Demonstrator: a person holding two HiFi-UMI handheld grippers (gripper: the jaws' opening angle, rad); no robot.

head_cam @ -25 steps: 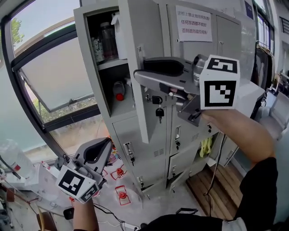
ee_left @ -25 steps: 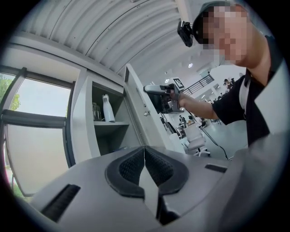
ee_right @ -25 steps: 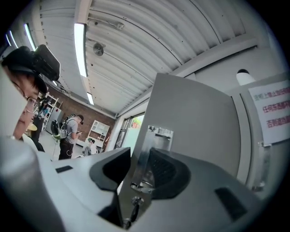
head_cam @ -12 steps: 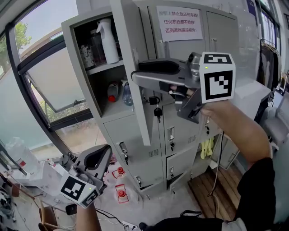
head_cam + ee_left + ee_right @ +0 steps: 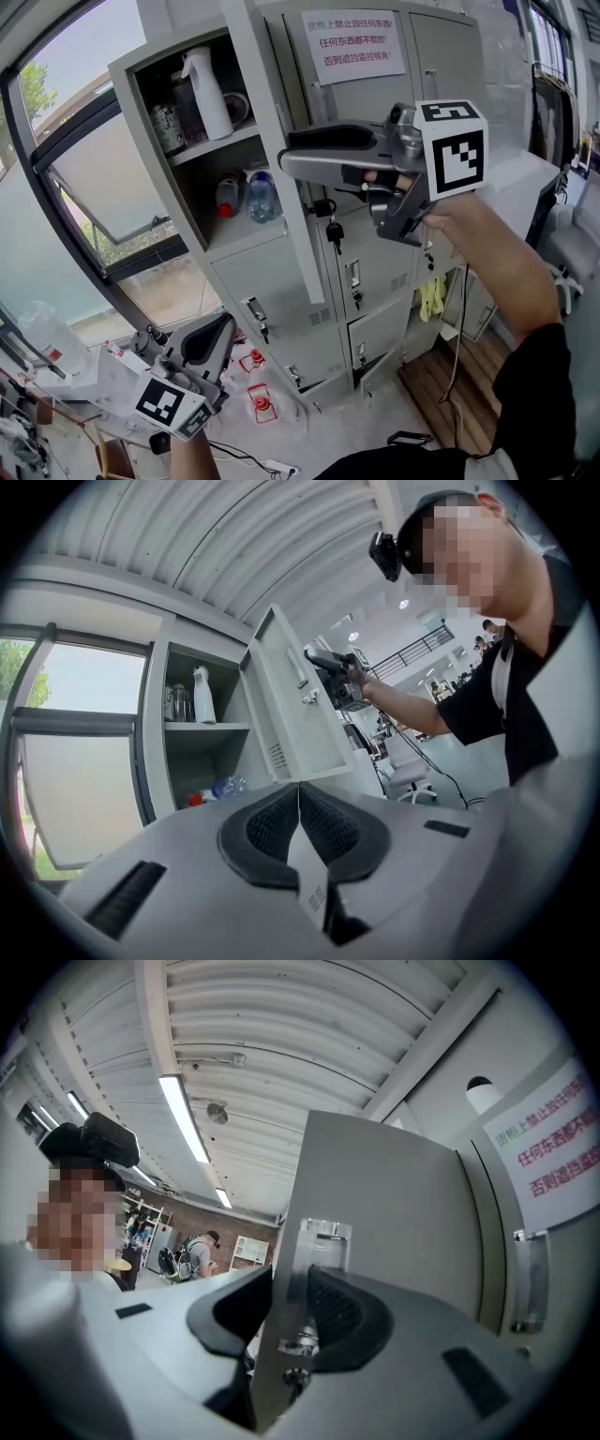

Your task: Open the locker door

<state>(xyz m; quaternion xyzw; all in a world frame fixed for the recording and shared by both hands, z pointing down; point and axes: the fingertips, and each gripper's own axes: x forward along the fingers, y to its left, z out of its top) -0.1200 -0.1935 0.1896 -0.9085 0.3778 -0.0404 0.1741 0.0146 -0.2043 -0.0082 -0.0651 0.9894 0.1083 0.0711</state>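
Well below the locker door (image 5: 289, 234) and nearest the person, the left hand-held gripper (image 5: 299, 794) hangs with its jaws together on nothing, taking no part.

At the door's free edge, about halfway up, the right hand-held gripper (image 5: 289, 1288) straddles the thin sheet metal. One pad lies on each face and the jaws are closing on it. The small latch plate (image 5: 323, 1232) shows just above the pads.

To do this swing well, I judge the grip should stay square on the edge with the pads flat, since a skewed bite on such a thin panel could slip or flex it. The pull should follow an arc round the hinge line rather than a straight tug, and it should ease off as the door nears its stop.

The door stands out from the cabinet, already well open. Its long axis is upright, though the lens makes it lean. Its free edge points toward the person and its hinged edge sits against the cabinet. The inner face is turned to the opened compartment.

Beyond the door, that compartment holds a white spray bottle (image 5: 206, 94) on the upper shelf and a clear bottle (image 5: 262, 197) below. On the door's other side, a notice in red print (image 5: 353, 42) is stuck to a shut locker.
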